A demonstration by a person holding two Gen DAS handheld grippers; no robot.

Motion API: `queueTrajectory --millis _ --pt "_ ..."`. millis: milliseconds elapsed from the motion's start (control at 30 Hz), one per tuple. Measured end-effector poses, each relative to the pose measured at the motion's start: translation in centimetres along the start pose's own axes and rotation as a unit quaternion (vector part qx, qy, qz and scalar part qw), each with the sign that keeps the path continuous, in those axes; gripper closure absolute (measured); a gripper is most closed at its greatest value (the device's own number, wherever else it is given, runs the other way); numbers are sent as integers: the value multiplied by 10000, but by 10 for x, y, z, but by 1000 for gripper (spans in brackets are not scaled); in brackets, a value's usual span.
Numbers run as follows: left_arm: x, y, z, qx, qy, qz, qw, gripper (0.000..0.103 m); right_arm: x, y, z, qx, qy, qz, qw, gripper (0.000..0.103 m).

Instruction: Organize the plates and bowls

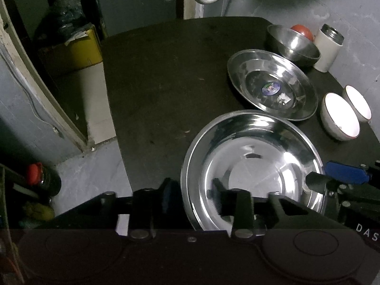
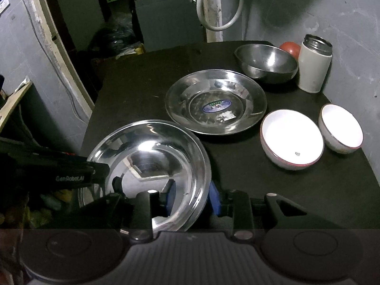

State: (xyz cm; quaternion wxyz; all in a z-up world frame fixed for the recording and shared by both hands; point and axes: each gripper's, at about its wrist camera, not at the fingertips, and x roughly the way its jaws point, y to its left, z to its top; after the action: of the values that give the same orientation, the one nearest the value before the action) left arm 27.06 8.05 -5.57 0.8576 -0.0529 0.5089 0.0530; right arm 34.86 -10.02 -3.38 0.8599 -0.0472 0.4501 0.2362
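Near plate: a shiny steel plate (image 1: pixel 251 166) sits at the front edge of the dark counter (image 1: pixel 166 83), its near rim reaching out past the edge; both tools straddle its rim.
Left hand-held gripper (image 1: pixel 193 198): jaws partly open, one blue-padded finger outside the plate's left rim and the other inside the dish; the pads look just clear of the metal, so it is not clamped.
Right hand-held gripper (image 2: pixel 191 198): jaws partly open across the plate's right rim, one blue pad inside, one outside; a small gap shows on each side of the rim, though contact on the outer pad is hard to judge.
Second plate: a steel plate with an oval sticker (image 2: pixel 215 101) lies flat just behind the near plate, their rims nearly touching.
Steel bowl: a deep metal bowl (image 2: pixel 266 63) stands behind the stickered plate, near the back of the counter.
White bowls: a larger white bowl (image 2: pixel 292 139) and a smaller white bowl (image 2: pixel 340 128) sit side by side at the right, apart from the plates.
Jar: a white canister with a metal neck (image 2: pixel 314 68) stands upright by the wall, just right of the steel bowl.
Red item: a round red object (image 2: pixel 291 47) shows partly behind the steel bowl; what it is cannot be told.
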Motion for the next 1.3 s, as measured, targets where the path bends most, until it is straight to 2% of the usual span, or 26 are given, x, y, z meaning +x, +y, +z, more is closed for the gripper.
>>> queueTrajectory --millis 33,167,233,333,400,500,600,933,1067,1300 --pt "-1 1 1 -2 -23 13 10000 49 0 0 0 -3 -4 9 10000 66" --pt "-7 6 4 -42 -140 65 9999 34 -4 -1 0 32 -77 42 10000 56" --pt "-10 10 8 -91 -200 92 9997 20 -7 -2 -1 63 -127 43 9999 51" --pt "-11 14 17 -118 -317 224 9992 5 -9 -7 -1 183 -191 55 9996 41" --pt "-11 16 25 -84 -400 293 9987 5 -11 -11 -2 295 -240 81 9992 28" --pt "-7 17 39 -16 -480 326 9983 3 -15 -18 -2 490 -367 107 9981 18" --pt "-1 15 56 95 -540 297 9981 1 -16 -24 -3 672 -494 115 9964 15" --pt "45 -10 118 870 -668 38 9940 1 -6 -44 -8 1560 -638 152 9856 13" --pt "67 -21 136 1181 -627 -112 9910 1 4 -50 -6 1987 -733 185 9771 13" --pt "90 -41 156 1800 -616 -294 9813 1 26 -57 -1 2446 -840 184 9658 13"
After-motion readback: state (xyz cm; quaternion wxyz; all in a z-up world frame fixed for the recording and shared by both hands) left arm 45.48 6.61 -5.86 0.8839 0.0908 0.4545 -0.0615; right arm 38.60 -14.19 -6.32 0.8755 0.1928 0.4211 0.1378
